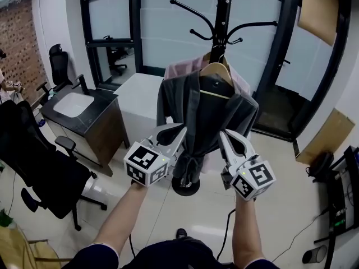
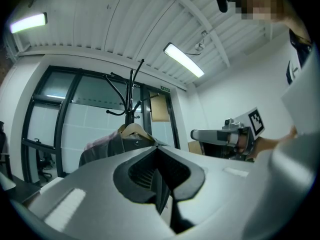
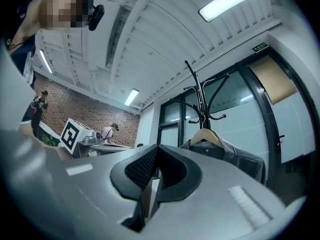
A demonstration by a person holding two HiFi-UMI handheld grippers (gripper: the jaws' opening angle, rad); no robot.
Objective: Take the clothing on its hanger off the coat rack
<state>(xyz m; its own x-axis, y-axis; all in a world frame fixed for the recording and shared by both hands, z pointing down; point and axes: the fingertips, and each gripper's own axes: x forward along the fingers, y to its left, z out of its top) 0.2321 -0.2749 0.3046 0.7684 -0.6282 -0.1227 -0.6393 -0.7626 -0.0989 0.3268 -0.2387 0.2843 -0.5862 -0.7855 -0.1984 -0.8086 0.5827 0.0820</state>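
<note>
Nothing of the job is done yet, as far as I can see. The grey jacket (image 1: 207, 116) is hanging on its wooden hanger (image 1: 216, 72), and the hanger's hook is sitting up against the pole of the black coat rack (image 1: 222, 15), under the curved arms. A pink garment (image 1: 178, 69) is hanging just behind it, peeking out at the shoulders. Whether it is sharing the same hanger I cannot tell.

The person is holding both tools out in front, one to each side of the jacket and well below the hanger. The left tongs (image 1: 179, 131) are pointing toward the jacket's left edge and the right tongs (image 1: 225, 135) toward its right edge. From the head view they are overlapping the cloth, but each gripper view is showing the jacket and hanger standing some way ahead, so I judge they are short of it and touching nothing. Both pairs are closed, jaws pressed together with nothing between them.

So the whole task is waiting. By my reckoning the tongs are going to have to open, rise to the hanger, take hold of it or the jacket's shoulders, lift the hook clear of the rack and carry the lot away. The pink garment is sitting close enough to be dragged along.
</note>
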